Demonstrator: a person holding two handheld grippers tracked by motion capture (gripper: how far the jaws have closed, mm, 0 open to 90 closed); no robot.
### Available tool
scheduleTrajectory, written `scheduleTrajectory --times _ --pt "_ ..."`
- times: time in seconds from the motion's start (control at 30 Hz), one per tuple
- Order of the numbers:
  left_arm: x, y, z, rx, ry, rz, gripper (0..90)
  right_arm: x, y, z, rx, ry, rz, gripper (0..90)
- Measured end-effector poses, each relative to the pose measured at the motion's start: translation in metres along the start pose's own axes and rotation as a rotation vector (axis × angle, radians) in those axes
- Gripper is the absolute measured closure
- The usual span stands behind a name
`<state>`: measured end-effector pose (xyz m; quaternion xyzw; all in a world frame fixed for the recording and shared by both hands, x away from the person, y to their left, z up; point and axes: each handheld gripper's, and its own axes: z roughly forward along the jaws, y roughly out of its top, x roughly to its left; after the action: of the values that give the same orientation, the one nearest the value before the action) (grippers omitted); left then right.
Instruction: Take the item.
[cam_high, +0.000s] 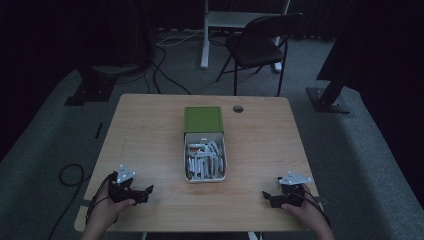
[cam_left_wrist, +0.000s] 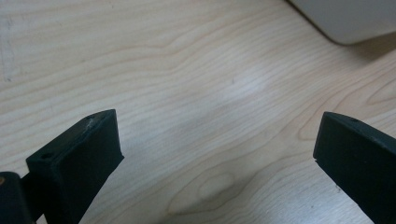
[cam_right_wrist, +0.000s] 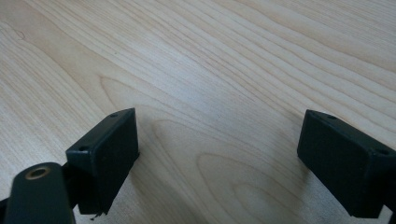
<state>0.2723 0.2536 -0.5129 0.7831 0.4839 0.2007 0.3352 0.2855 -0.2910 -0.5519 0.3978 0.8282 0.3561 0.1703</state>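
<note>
Both hand-held grippers, left (cam_high: 148, 190) and right (cam_high: 265, 195), jaws apart, empty. White packet-filled box (cam_high: 205, 176) centre frame; careless grab risks tipping, spilling packets.

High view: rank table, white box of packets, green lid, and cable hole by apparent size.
1. table, far the largest.
2. white box of packets.
3. green lid, slightly smaller than the box in area; it lies farther from the camera, so the true order is unsure.
4. cable hole, smallest.
</note>
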Motion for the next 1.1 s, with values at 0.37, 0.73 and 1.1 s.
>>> scheduleTrajectory --times 0.37,0.73,1.1 --pt "-0.009 0.026 -0.011 -0.058 -0.042 0.006 1.5 0.000 0.000 0.000 0.001 0.001 0.002 12.2" --pt "-0.024 0.061 -0.019 -0.120 -0.083 0.041 1.5 0.000 0.000 0.000 0.002 0.001 0.002 12.2" --pt "-0.039 0.081 -0.020 -0.151 -0.114 0.068 1.6 0.000 0.000 0.000 0.002 0.001 0.002 12.2"
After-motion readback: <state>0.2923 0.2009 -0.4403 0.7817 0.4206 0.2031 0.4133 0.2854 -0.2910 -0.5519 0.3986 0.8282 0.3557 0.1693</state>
